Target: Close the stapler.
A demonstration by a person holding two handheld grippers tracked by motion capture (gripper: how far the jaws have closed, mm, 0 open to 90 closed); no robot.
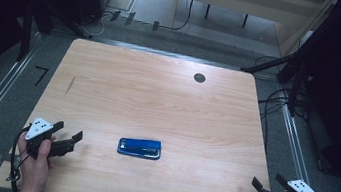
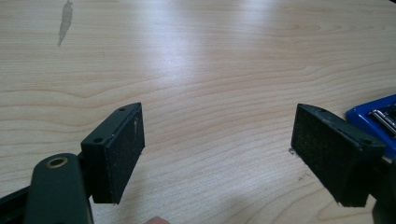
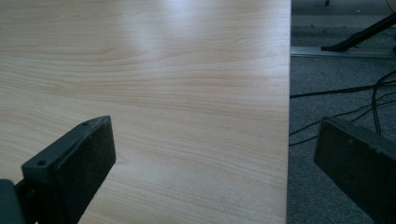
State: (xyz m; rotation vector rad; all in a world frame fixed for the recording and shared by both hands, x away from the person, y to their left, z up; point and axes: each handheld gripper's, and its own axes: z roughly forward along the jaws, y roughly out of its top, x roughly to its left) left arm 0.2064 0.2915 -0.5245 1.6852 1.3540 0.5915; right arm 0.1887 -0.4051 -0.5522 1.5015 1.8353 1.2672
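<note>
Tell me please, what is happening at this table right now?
A person sits at a light wooden table and holds a black two-jaw tool in each hand. The left tool rests near the front left corner, its jaws wide apart, pointing toward a blue rectangular stapler that lies flat near the front middle. The right tool waits at the front right edge, also open. Neither tool touches the stapler yet.

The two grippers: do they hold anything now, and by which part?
Nothing is held. The left gripper and right gripper are open and empty; the blue stapler lies apart.
</note>
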